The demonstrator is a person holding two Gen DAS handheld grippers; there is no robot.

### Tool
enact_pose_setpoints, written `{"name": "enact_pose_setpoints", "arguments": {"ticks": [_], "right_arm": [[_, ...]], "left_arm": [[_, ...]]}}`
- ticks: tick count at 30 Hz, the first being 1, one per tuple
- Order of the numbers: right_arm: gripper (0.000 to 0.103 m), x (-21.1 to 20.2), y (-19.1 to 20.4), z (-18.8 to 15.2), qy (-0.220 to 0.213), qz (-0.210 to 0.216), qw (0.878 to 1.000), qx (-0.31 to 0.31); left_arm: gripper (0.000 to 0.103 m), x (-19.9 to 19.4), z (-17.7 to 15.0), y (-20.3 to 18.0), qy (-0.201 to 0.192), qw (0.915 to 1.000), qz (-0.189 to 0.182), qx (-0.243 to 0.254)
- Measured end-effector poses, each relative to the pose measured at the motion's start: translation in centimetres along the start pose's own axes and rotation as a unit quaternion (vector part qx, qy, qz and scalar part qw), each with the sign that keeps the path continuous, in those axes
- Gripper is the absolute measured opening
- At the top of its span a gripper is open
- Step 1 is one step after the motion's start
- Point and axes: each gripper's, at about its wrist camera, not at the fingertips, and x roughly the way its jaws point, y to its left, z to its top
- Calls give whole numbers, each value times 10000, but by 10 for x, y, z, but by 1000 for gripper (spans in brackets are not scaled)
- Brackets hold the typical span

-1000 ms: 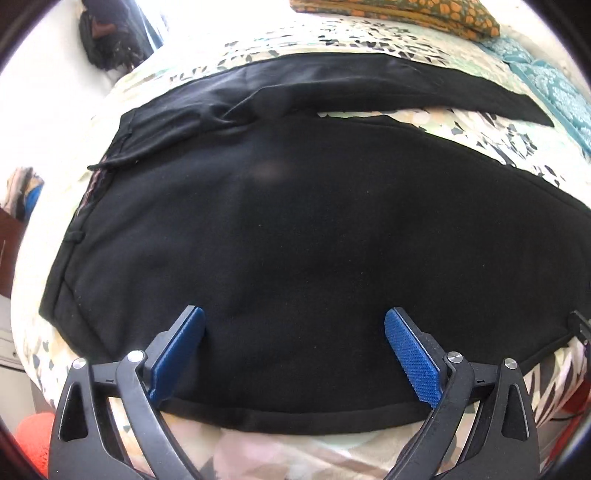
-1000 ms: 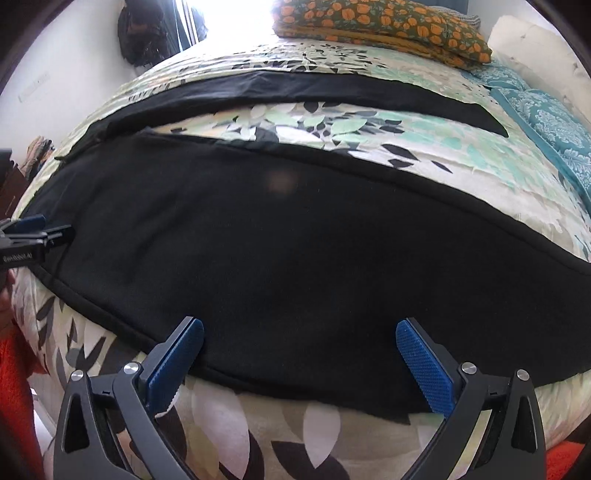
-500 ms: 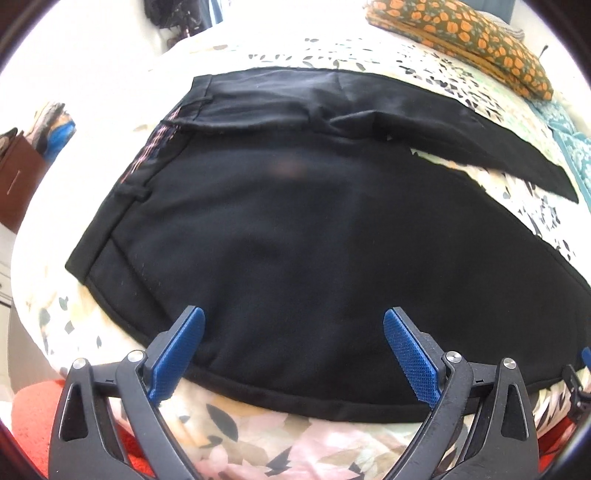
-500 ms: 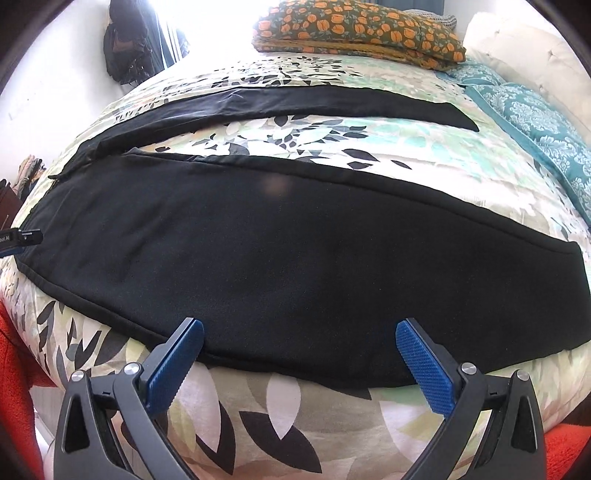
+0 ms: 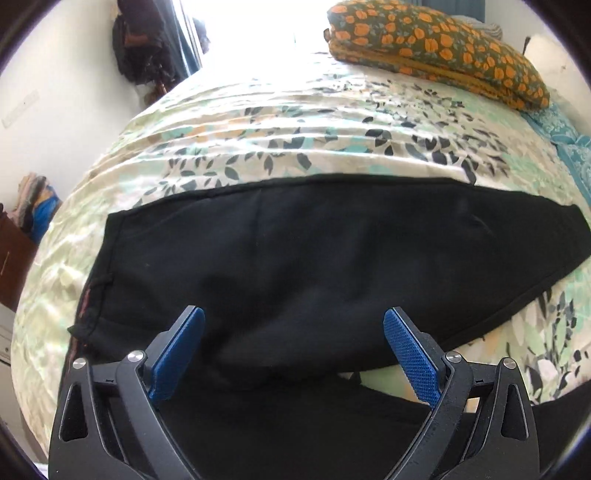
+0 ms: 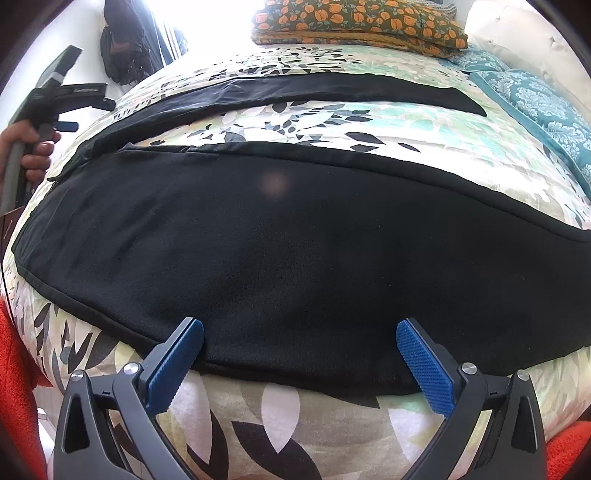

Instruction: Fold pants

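1. Black pants (image 6: 295, 236) lie spread flat on the floral bedspread (image 6: 280, 417). In the right wrist view the two legs run left to right and lie apart, a strip of bedspread showing between them; the far leg (image 6: 332, 88) sits up the bed, the near leg close to the edge.
2. Progress, my judgement: no fold made yet. The legs are not stacked, and nothing is doubled lengthwise. All folds remain.
3. Left wrist view: the waist end (image 5: 99, 280) with a belt loop sits at the left of the fabric. Dark cloth also fills the frame under the fingers; I cannot tell which part of the garment it is.
4. Left gripper (image 5: 291, 343): fingers apart, nothing between them, hanging over the fabric.
5. Right gripper (image 6: 301, 354): fingers apart, empty, aimed at the near hem edge, just above it.
6. A hand (image 6: 31, 155) at the left edge of the right wrist view grips the left tool's handle, raised above the waist end.
7. Orange-patterned folded blanket (image 6: 362, 22) lies at the head of the bed, well apart from the pants.
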Motion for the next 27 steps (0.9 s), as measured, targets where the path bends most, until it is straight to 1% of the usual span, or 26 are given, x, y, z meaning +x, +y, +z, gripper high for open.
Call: {"name": "enact_pose_setpoints", "arguments": {"ticks": [2, 3, 4, 5, 6, 7, 9, 10, 12, 14, 15, 17, 18, 19, 20, 21, 23, 25, 27], "right_arm": [[103, 1, 0, 0, -34, -2, 10000, -23], [103, 1, 0, 0, -45, 3, 10000, -31], [103, 1, 0, 0, -41, 6, 10000, -38], [103, 0, 0, 1, -17, 13, 10000, -39], [103, -3, 0, 3, 2, 11, 10000, -15], [103, -8, -1, 5, -58, -25, 10000, 31], [103, -21, -1, 16, -310, -73, 9995, 54], [103, -26, -1, 26, -424, -46, 9991, 64], [103, -28, -1, 60, -585, 47, 9983, 71], [103, -21, 4, 107, -704, 141, 9974, -56], [103, -17, 10, 134, -842, 143, 9963, -136], [103, -9, 23, 188, -1275, 228, 9914, -202], [103, -3, 32, 214, -1470, 288, 9885, -216], [103, 6, 40, 238, -1568, 322, 9869, -218], [103, 20, 49, 259, -1550, 340, 9871, -214], [103, 36, 58, 278, -1449, 357, 9886, -217], [103, 75, 72, 304, -1097, 458, 9926, -250], [103, 117, 82, 316, -657, 375, 9963, -411], [103, 156, 84, 314, -309, 81, 9979, -568]], "left_arm": [[99, 30, -14, -8, 396, 9989, 154, 202], [100, 36, -21, -8, 405, 9987, 193, 236], [100, 32, -27, -6, 211, 9994, 151, 216], [100, 28, -27, -5, 174, 9996, 115, 215], [98, 24, -25, -3, 266, 9994, 26, 223], [98, 16, -22, 0, 310, 9992, -103, 211], [99, -7, -16, 7, 68, 9994, -307, 174], [99, -18, -12, 12, -72, 9993, -301, 196], [99, -28, -5, 21, -225, 9993, -149, 264], [99, -24, 5, 33, -295, 9995, 49, 140], [99, -17, 11, 41, -273, 9995, 158, 0], [99, 3, 16, 59, -143, 9985, 298, -426], [99, 16, 14, 67, -26, 9977, 337, -592], [99, 30, 11, 74, 120, 9965, 411, -717], [99, 45, 5, 80, 259, 9952, 506, -800], [100, 55, -3, 84, 280, 9947, 535, -828], [100, 54, -18, 89, -277, 9949, 332, -916], [100, 53, -21, 89, -365, 9945, 321, -930], [101, 54, -23, 87, -413, 9944, 345, -915]]}}
